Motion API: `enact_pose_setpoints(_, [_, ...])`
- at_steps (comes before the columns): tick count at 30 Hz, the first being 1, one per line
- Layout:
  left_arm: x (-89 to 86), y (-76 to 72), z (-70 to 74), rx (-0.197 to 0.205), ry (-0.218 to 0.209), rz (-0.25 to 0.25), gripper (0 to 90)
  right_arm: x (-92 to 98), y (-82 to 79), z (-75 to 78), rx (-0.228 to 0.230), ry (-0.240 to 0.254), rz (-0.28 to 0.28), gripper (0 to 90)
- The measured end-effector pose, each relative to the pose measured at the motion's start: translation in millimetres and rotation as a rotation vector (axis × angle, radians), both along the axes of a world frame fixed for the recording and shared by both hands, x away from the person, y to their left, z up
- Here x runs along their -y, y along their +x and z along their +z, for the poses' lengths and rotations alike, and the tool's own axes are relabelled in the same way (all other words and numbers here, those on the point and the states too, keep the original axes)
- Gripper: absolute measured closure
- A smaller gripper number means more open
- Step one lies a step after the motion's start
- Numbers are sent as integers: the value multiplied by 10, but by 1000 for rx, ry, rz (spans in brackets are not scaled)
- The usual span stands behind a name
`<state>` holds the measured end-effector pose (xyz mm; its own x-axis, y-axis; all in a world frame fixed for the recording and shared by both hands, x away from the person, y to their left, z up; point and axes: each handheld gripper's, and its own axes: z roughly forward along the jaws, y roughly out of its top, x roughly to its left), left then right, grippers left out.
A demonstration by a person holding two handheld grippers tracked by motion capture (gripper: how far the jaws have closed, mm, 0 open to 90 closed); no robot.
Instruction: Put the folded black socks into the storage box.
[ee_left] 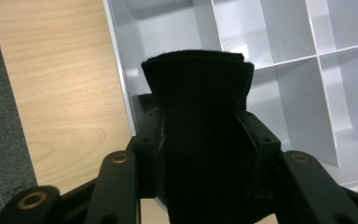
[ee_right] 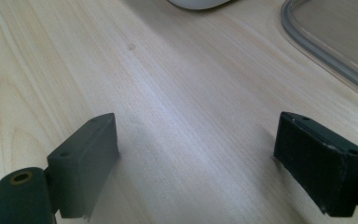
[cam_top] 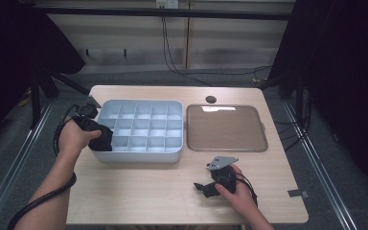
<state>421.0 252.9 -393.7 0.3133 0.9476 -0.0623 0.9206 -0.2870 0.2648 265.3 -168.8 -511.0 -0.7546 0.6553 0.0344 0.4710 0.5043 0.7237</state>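
Down near the person, the right gripper [cam_top: 206, 188] rests on the wooden table [cam_top: 139, 191]. Its jaws are wide apart and nothing is between them, just bare wood.

A bit farther off, on the left side, the left gripper [cam_top: 98, 139] reaches over the near left corner of the white box [cam_top: 141, 155]. The box has many little square pockets inside. Between the jaws is a folded black cloth [ee_left: 200, 121]. It sticks out past the pads [ee_left: 147, 140] and hangs over the corner pocket. The pads sit right against both sides of the cloth, so it looks like a light hold, and I cannot tell if they are letting go.

I think the cloth is soft and light. It looks fuzzy, so it should not slip much. It will bend and flop, and it cannot break. A good place to hold it is the thick folded middle, so the folds stay together and it fits the pocket.

Past the box, to its right, lies a clear flat lid [cam_top: 226, 128] on the table.
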Motion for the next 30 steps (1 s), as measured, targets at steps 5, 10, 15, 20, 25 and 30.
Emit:
enact_pose_setpoints(5, [-16, -6, 54, 18, -1, 1, 532, 0, 0, 0, 0, 0, 0, 129])
enact_pose_setpoints(10, [-33, -11, 139, 42, -2, -4, 513, 1, 2, -1, 3, 0, 1, 129])
enact_pose_setpoints(15, [-76, -6, 176, 39, -19, 10, 504, 0, 2, -1, 3, 0, 1, 129])
enact_pose_setpoints(20, [-118, -6, 184, 22, -20, 26, 508, 1, 2, -1, 3, 0, 1, 129])
enact_pose_setpoints(25, [-139, -4, 230, 20, -39, 35, 525, 0, 2, -1, 3, 0, 1, 129])
enact_pose_setpoints(30, [-141, 9, 277, 11, -46, 32, 551, 1, 2, -1, 3, 0, 1, 129])
